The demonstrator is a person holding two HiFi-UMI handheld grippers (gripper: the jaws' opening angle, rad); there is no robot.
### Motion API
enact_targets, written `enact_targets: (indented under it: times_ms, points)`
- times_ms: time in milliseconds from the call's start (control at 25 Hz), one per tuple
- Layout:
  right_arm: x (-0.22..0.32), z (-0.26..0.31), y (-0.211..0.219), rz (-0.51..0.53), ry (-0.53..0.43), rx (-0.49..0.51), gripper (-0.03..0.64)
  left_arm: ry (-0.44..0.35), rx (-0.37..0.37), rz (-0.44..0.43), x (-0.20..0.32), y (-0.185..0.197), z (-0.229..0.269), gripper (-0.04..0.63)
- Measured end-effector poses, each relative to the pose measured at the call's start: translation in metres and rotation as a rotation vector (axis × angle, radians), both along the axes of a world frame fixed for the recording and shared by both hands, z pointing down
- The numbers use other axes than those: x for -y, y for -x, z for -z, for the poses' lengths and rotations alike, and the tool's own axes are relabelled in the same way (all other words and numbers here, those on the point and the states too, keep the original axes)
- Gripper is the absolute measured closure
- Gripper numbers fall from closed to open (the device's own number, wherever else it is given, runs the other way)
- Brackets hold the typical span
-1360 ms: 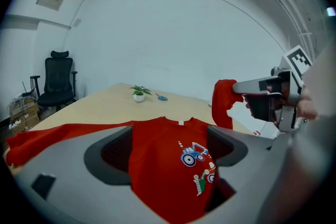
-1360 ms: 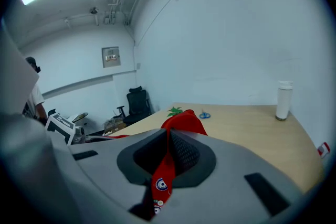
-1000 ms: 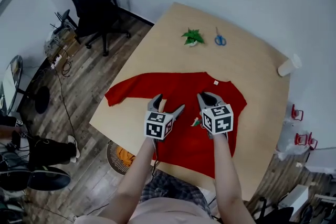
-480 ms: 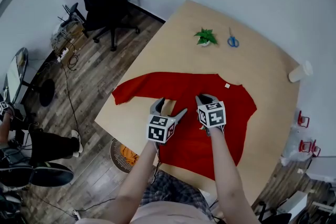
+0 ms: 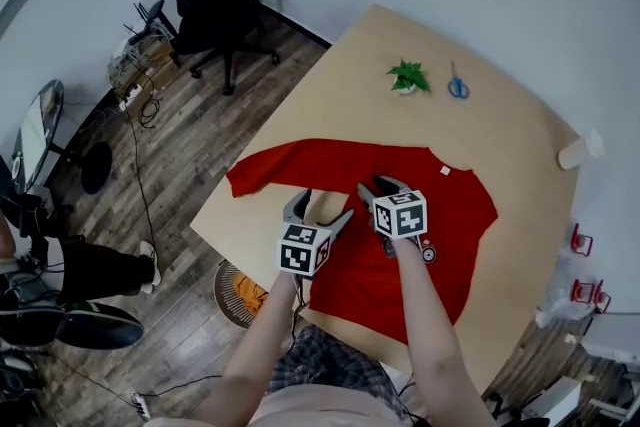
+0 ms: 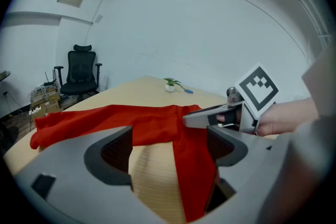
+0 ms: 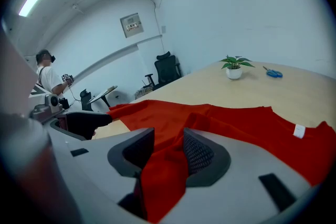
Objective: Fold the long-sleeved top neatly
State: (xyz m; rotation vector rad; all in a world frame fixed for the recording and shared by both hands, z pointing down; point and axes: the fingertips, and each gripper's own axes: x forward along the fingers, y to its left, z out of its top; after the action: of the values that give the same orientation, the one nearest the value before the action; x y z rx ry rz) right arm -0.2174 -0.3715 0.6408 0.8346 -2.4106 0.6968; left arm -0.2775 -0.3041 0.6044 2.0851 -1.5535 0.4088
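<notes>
Right gripper view: the right gripper (image 7: 167,150) has just been easing its jaws apart, with a bunched fold of the red long-sleeved top (image 7: 236,123) lying slack between them (let go, not pinched). The left gripper (image 6: 169,148) gapes wide and empty over the top's edge. The top lies spread on the table (image 5: 500,130), one sleeve stretched left.

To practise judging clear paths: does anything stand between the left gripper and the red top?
Nothing visible does. The left gripper is open just above the table, and the red top has its edge between the fingers.
</notes>
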Motion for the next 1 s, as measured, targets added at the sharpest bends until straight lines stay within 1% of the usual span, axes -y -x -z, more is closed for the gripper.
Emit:
enact_targets:
  times_ms: [120,200,320,440,560,720,840,1000]
  points:
    - [0.000,0.002,0.004,0.007,0.003,0.019,0.408,0.001,0.002,0.020,-0.003,0.008,0.000,0.155]
    - [0.001,0.009,0.002,-0.004,-0.011,0.027,0.400,0.000,0.001,0.031,-0.004,0.012,-0.001,0.155]
    - [0.005,0.030,-0.002,-0.034,-0.054,0.066,0.400,-0.008,-0.001,0.059,-0.005,0.021,0.001,0.155]
    - [0.007,0.057,0.005,-0.028,-0.107,0.097,0.400,-0.020,-0.011,0.116,-0.007,0.041,0.006,0.155]
    - [0.007,0.081,0.025,0.012,-0.157,0.120,0.402,-0.028,-0.003,0.191,-0.011,0.071,0.012,0.155]
    - [0.006,0.103,0.062,0.090,-0.204,0.136,0.403,-0.038,0.012,0.304,-0.018,0.117,0.016,0.155]
    - [0.002,0.107,0.091,0.149,-0.212,0.138,0.404,-0.033,0.019,0.376,-0.026,0.146,0.015,0.155]
    - [-0.010,0.104,0.130,0.220,-0.210,0.135,0.407,-0.018,0.033,0.451,-0.036,0.180,0.009,0.156]
